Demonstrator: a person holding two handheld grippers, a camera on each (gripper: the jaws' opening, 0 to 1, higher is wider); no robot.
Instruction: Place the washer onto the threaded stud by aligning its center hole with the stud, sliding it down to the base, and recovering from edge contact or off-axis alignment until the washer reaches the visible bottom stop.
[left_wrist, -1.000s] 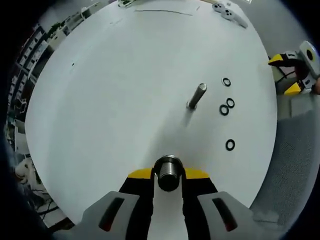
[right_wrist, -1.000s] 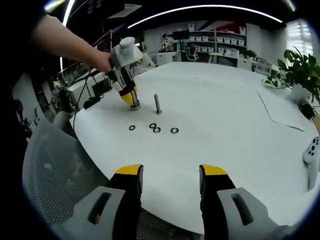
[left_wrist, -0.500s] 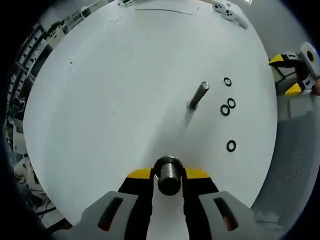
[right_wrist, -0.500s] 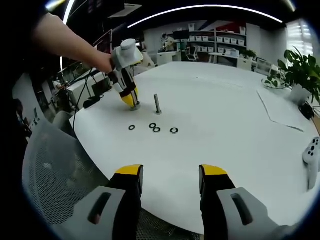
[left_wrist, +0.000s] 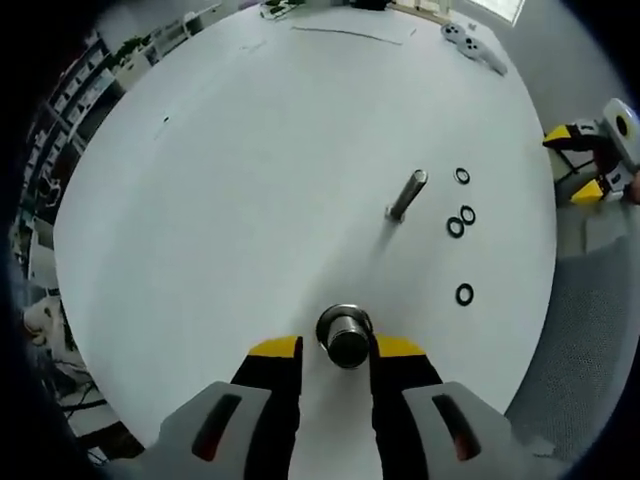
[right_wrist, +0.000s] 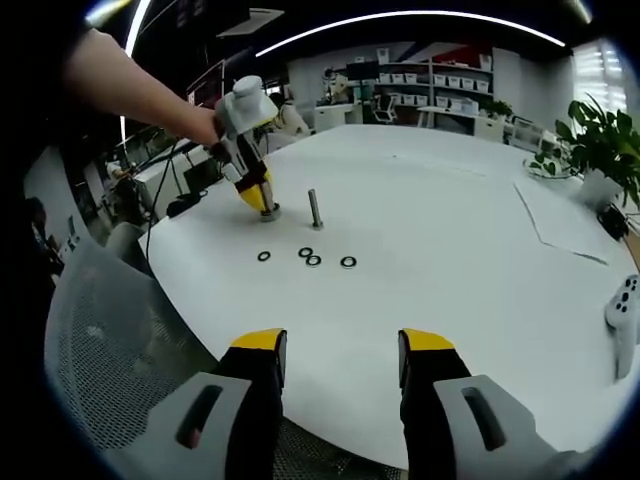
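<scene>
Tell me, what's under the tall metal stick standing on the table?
The threaded stud stands upright on the white table, its faint shadow beside it. Four black washers lie nearby, none on it. Its foot is too small to make out.

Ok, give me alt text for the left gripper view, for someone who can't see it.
The left gripper stands over a short metal cylinder on a round white table, its yellow-tipped jaws on either side of it. Beyond stands a threaded stud, with four black washers loose on the table to its right.
</scene>
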